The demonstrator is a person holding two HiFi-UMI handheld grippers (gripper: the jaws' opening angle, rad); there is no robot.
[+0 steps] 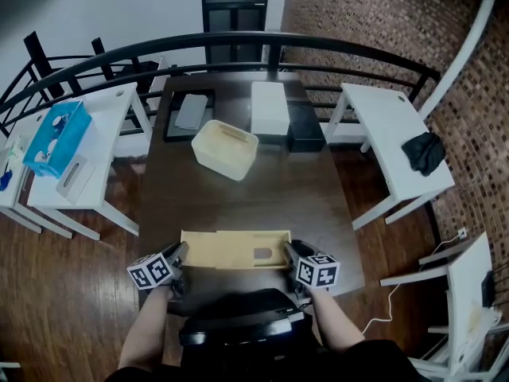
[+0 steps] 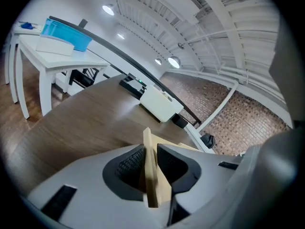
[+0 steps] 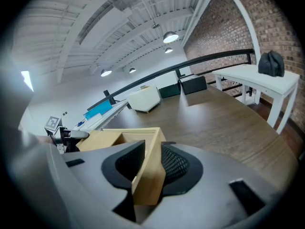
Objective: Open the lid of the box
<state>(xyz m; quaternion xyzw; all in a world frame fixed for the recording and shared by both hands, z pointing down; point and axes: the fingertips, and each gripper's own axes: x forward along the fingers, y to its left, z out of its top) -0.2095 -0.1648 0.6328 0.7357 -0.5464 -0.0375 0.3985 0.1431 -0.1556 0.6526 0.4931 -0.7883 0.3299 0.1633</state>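
Note:
A flat light-wood box (image 1: 231, 249) lies across the near edge of the dark wooden table (image 1: 238, 197). Its lid has an oval finger notch. My left gripper (image 1: 181, 253) is at the box's left end. In the left gripper view, a thin wooden edge (image 2: 152, 175) stands upright between the two pads, and the left gripper (image 2: 151, 163) is shut on it. My right gripper (image 1: 289, 253) is at the box's right end. In the right gripper view, the right gripper (image 3: 151, 161) is shut on the box's end wall (image 3: 148, 175), and an open cavity shows behind that wall.
A cream tub (image 1: 225, 148), a white box (image 1: 270, 107), a black box (image 1: 305, 127) and a dark tray (image 1: 189, 113) sit at the table's far half. White side tables stand left (image 1: 95, 157) and right (image 1: 394, 134). A black railing (image 1: 238, 42) curves behind.

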